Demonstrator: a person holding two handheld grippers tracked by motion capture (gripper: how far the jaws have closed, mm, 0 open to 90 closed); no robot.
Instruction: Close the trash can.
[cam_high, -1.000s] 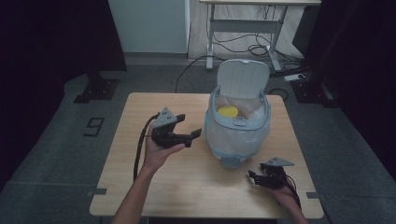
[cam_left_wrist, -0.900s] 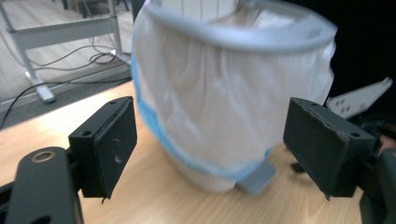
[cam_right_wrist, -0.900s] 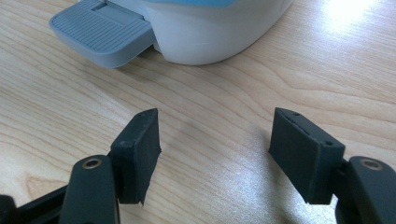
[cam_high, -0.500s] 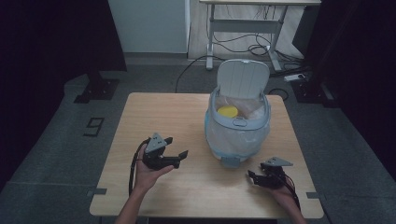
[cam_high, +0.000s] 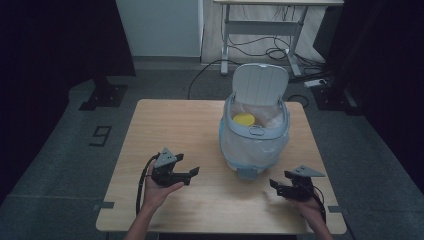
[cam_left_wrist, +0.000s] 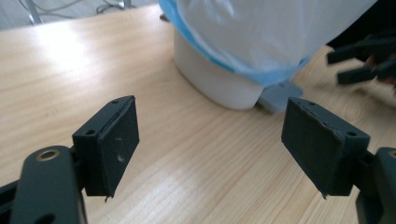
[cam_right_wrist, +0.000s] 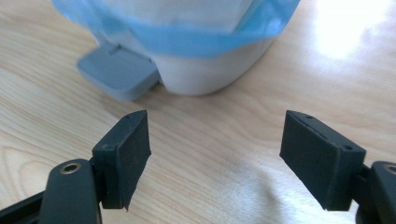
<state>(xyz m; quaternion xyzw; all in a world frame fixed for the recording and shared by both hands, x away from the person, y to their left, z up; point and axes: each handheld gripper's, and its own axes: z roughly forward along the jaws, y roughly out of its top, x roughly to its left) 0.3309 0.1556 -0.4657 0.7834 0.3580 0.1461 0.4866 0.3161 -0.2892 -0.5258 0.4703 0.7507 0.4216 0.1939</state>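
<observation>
A white pedal bin (cam_high: 255, 142) lined with a blue-edged plastic bag stands on the wooden table (cam_high: 170, 125), its lid (cam_high: 261, 85) raised. A yellow object (cam_high: 244, 119) lies inside. My left gripper (cam_high: 195, 172) hovers low over the table, left of the bin, jaws apart after closing a little, nothing between them. In the left gripper view the gripper (cam_left_wrist: 210, 140) faces the bin base (cam_left_wrist: 215, 84) and its grey pedal (cam_left_wrist: 278, 95). My right gripper (cam_high: 274, 186) rests near the front right, open and just widened, empty. In the right gripper view it (cam_right_wrist: 215, 149) points at the pedal (cam_right_wrist: 119, 70).
A desk frame with cables (cam_high: 270, 45) stands on the floor behind the table. Dark curtains flank both sides. The other gripper's black jaws (cam_left_wrist: 359, 60) show at the far right of the left gripper view.
My left hand has come down and toward the table's front, from beside the bin to just above the tabletop. The right hand has stayed put.
</observation>
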